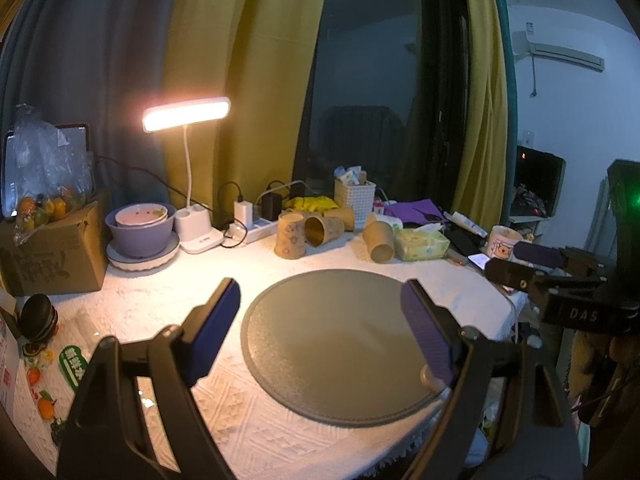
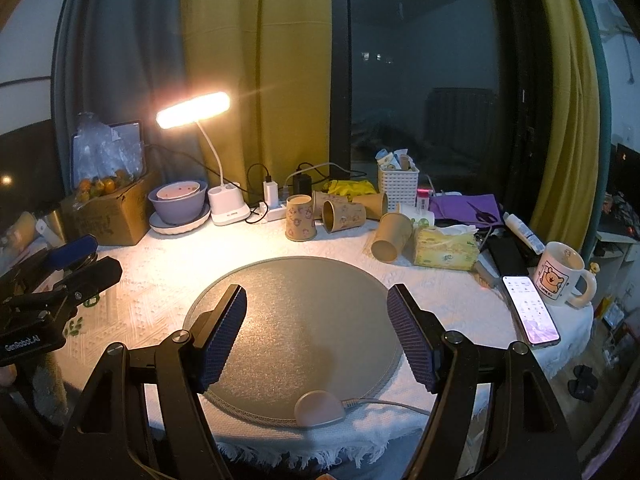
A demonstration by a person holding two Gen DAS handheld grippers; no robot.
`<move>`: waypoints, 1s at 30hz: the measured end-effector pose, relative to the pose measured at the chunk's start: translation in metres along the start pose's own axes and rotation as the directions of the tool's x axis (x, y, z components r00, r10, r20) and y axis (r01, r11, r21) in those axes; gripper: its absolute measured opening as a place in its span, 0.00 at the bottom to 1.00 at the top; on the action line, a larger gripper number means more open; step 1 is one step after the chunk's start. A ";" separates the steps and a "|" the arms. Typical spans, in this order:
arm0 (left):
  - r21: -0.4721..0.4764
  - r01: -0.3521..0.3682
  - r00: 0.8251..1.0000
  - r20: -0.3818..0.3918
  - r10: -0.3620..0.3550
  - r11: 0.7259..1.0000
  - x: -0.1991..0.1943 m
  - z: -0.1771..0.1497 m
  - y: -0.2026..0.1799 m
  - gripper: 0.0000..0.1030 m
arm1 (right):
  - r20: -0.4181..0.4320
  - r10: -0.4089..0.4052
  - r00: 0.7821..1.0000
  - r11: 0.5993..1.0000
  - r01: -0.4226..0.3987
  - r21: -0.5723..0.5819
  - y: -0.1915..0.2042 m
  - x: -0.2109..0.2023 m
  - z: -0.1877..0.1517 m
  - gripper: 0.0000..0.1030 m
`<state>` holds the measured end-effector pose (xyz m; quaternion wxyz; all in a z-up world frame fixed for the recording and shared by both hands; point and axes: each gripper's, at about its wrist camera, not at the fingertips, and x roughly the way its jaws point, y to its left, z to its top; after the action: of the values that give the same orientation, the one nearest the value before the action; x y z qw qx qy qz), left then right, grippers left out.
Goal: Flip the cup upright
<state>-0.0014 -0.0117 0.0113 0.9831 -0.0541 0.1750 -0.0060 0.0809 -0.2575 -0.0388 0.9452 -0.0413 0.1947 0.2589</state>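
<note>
A: Nearest the lens, what do the two tools show?

B: The left gripper point(image 1: 320, 328) has its blue-padded fingers spread wide with nothing between them, hovering over the round grey mat point(image 1: 340, 344). The right gripper point(image 2: 316, 336) is likewise spread wide and empty above that mat point(image 2: 304, 332), a small pale puck point(image 2: 319, 408) with a cable lying at the mat's 6 o'clock edge.

A: And the cup to be righted?

B: From the right wrist view, a tan paper cup point(image 2: 391, 237) lies on its side on the white tablecloth point(image 2: 160, 280), beyond the mat at about 1 o'clock. Its long axis runs slantwise, its open mouth turned down toward the camera and slightly left, its base pointing away. A tissue pack point(image 2: 446, 249) sits just beside it at 3 o'clock.

A: Farther back?

B: At 12 o'clock a printed cup point(image 2: 300, 218) stands with its narrow end up; beside it another cup point(image 2: 344, 216) lies with its mouth facing left. A lit desk lamp point(image 2: 194, 109) glows at 10 o'clock, a bear mug point(image 2: 560, 278) and phone point(image 2: 530, 308) at 3 o'clock.
</note>
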 end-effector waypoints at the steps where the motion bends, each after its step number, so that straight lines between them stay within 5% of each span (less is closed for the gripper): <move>1: 0.001 -0.001 1.000 0.002 0.001 1.000 -0.001 -0.001 -0.001 0.81 | -0.001 -0.001 1.000 1.000 0.001 0.000 0.000 0.001 0.000 0.74; 30: -0.004 0.000 1.000 0.003 0.000 1.000 -0.001 -0.003 0.000 0.81 | 0.002 0.001 1.000 1.000 -0.001 -0.002 0.002 -0.001 -0.001 0.74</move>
<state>-0.0035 -0.0125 0.0091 0.9832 -0.0561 0.1737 -0.0055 0.0790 -0.2564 -0.0390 0.9452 -0.0418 0.1935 0.2598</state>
